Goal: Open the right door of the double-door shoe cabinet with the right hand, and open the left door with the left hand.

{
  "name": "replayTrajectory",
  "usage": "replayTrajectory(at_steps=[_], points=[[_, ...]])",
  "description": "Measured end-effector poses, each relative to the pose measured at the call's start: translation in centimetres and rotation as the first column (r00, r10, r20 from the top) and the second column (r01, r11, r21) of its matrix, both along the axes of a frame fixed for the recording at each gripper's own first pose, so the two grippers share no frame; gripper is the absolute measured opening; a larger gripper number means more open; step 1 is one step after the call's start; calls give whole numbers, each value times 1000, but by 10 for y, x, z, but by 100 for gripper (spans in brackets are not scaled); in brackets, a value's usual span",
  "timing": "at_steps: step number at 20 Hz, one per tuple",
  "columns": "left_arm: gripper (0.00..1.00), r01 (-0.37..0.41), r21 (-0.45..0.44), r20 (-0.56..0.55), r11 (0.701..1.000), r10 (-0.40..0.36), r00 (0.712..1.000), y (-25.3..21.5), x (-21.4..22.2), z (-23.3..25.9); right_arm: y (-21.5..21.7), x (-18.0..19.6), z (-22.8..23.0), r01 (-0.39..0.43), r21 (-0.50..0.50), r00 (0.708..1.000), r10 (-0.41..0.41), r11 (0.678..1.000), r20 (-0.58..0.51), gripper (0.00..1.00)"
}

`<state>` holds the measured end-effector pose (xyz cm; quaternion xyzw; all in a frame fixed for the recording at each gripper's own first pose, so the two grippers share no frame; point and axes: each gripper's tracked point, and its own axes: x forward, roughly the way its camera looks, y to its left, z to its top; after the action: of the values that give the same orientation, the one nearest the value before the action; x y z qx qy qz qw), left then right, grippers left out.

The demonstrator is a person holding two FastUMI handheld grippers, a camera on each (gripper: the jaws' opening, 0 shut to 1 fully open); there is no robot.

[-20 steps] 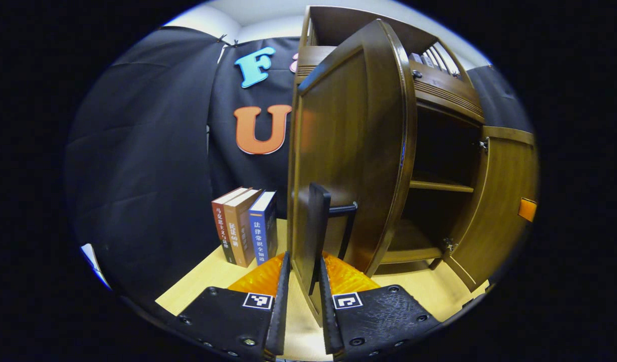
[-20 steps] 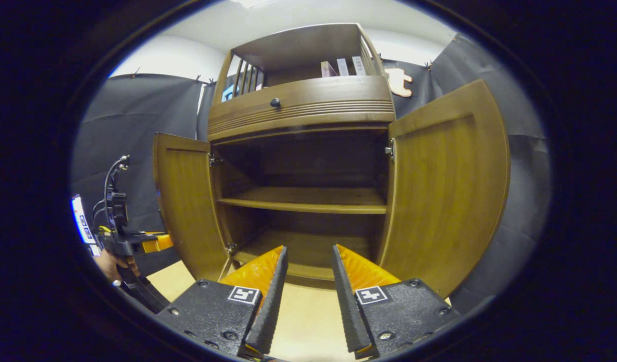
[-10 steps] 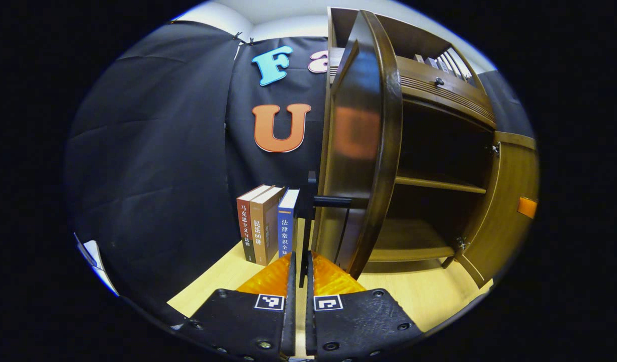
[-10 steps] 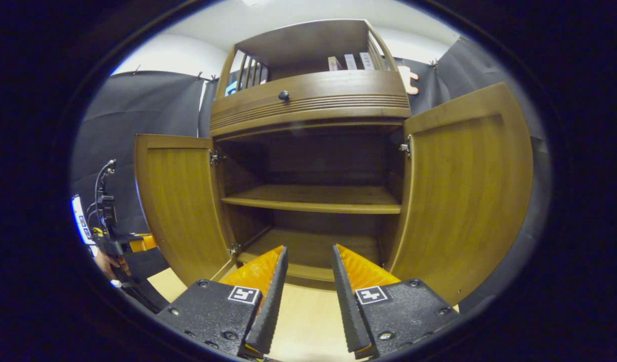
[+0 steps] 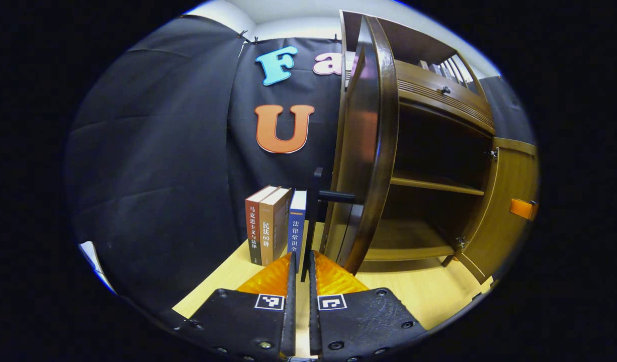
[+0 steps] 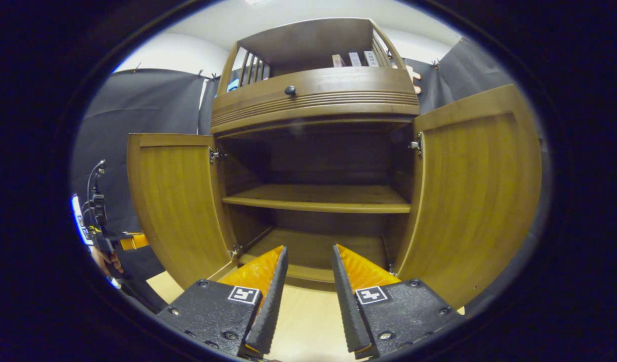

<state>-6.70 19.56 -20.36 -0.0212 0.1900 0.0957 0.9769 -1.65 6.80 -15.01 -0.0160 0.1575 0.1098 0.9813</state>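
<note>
Left gripper view: handle (image 5: pixel 314 221) pinched between left gripper (image 5: pixel 300 281) fingers.

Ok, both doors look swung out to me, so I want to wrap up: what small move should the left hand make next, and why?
Probably open the left hand-held gripper and draw it back off the black handle. Its fingers are closed on that handle, and the left door and right door both stand wide, leaving the shelf exposed.

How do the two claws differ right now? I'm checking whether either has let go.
The left claw is shut on the left door's black bar handle; the right claw is open and holds nothing. The left one sits at its brown wooden door; the right faces the open cabinet. Both have orange fingers.
</note>
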Motion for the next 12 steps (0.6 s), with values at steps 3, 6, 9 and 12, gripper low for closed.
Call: replayTrajectory(at_steps=[3, 6, 9, 12], points=[[10, -42, 16, -21, 999, 42, 999, 14, -7, -6, 2, 2, -5, 2, 3, 1000, -2, 1000, -7, 58], [6, -91, 38, -39, 995, 93, 995, 27, -18, -9, 2, 5, -5, 6, -2, 1000, -6, 1000, -8, 58], [8, -103, 76, -27, 992, 105, 994, 18, -26, 0, -1, 16, -2, 32, -4, 999, -32, 999, -4, 58], [7, -115, 92, 36, 989, 112, 993, -4, -27, 21, -10, 18, 7, 60, -10, 998, -60, 998, 8, 58]])
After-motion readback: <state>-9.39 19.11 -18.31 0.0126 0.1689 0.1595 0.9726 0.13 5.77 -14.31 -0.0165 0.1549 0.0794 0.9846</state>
